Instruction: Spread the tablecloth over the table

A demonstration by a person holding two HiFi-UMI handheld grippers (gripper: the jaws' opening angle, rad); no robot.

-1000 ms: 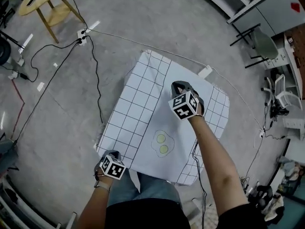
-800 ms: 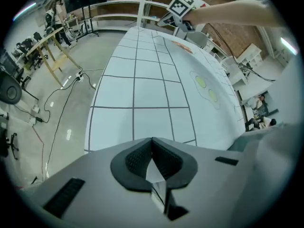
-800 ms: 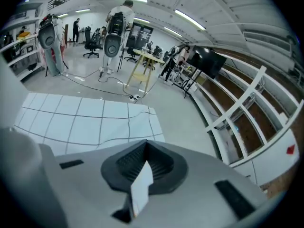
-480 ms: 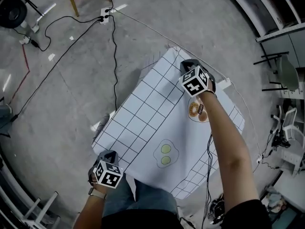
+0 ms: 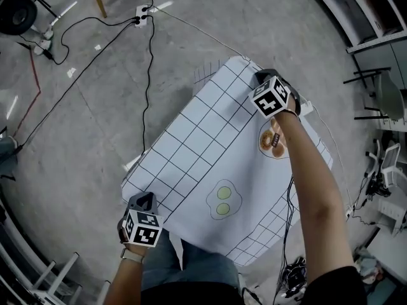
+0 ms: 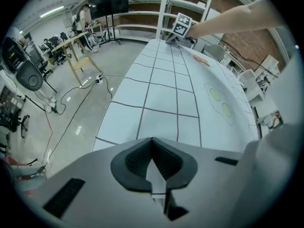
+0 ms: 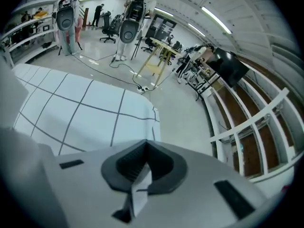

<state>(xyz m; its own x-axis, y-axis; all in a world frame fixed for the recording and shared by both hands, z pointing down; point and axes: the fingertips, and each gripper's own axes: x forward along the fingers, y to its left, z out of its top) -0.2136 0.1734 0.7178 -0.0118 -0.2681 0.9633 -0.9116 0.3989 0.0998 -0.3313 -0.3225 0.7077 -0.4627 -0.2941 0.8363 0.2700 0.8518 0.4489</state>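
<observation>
Tablecloth [image 5: 203, 157], white with a black grid down one side and along the edges, lies flat over the bench and hides it completely; its edges hang over the sides. A green two-spot motif [image 5: 223, 201] is printed near the middle, and an orange ring motif [image 5: 270, 138] sits nearer the far right corner, partly under the person's right forearm.

The left gripper [image 5: 145, 200] is at the near left corner, pointing steeply down. In the left gripper view its jaws [image 6: 153, 167] are closed on a thin fold of the white cloth [image 6: 161, 94], which stretches away flat towards the other gripper's marker cube [image 6: 181, 24].

The right gripper [image 5: 264, 76] is at the far right corner with the arm reaching across the cloth. In the right gripper view its jaws [image 7: 142, 172] are pinched together on a strip of the cloth, and the gridded corner [image 7: 71, 108] lies just beyond them.

Black cables [image 5: 147, 75] and a power strip [image 5: 141, 14] lie on the concrete floor [image 5: 76, 119] well beyond the far left edge.
</observation>
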